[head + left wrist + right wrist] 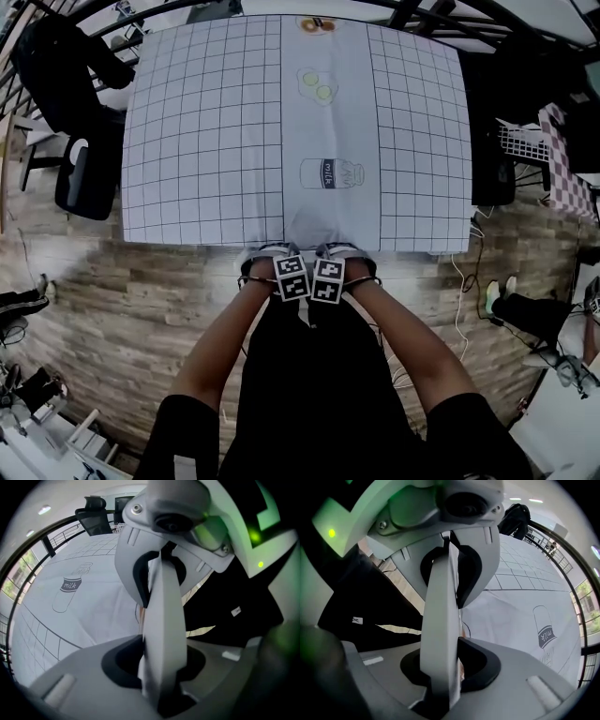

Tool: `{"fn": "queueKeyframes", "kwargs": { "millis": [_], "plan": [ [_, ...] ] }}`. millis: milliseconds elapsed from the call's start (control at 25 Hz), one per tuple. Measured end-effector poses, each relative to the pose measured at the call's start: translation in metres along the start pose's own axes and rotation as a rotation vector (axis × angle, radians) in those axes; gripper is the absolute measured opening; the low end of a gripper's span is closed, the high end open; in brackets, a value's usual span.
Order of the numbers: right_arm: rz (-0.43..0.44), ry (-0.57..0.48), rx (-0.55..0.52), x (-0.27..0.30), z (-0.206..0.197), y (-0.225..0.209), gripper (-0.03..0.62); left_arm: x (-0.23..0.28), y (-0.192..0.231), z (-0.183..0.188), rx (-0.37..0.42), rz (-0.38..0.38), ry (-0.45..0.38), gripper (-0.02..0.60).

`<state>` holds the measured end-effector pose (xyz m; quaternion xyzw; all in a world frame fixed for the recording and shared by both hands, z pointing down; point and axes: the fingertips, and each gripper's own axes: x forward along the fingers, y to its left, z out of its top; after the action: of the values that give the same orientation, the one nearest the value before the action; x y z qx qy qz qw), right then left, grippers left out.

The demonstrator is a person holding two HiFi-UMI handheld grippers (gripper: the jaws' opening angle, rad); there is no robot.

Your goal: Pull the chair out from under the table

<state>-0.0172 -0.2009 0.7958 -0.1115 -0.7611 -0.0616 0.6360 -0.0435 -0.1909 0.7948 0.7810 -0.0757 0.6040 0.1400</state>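
Our left tongs [158, 634] and right tongs [440, 634] are clenched side by side on a thin edge we take for the chair [141, 617]. It sits tucked under the worktop [206, 141], hidden by the cloth [328, 216]. We should draw both back evenly, without snagging the cloth.

Steep overhead head view; close gripper views; shared tablecloth [206, 141].
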Motion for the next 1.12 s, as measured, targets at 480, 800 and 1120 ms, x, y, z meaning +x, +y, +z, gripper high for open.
{"fn": "queueKeyframes", "kwargs": {
  "millis": [480, 800, 1120],
  "plan": [
    [-0.045, -0.001, 0.01, -0.002, 0.0, -0.002, 0.071, -0.002, 0.002, 0.001, 0.046, 0.07, -0.014, 0.081],
    [-0.044, 0.004, 0.029, -0.001, 0.003, 0.022, 0.071, -0.002, -0.021, -0.004, 0.064, 0.059, -0.011, 0.083],
    [-0.017, -0.005, 0.065, -0.001, 0.0, 0.068, 0.075, 0.001, -0.066, -0.003, 0.053, 0.027, -0.026, 0.086]
  ]
}}
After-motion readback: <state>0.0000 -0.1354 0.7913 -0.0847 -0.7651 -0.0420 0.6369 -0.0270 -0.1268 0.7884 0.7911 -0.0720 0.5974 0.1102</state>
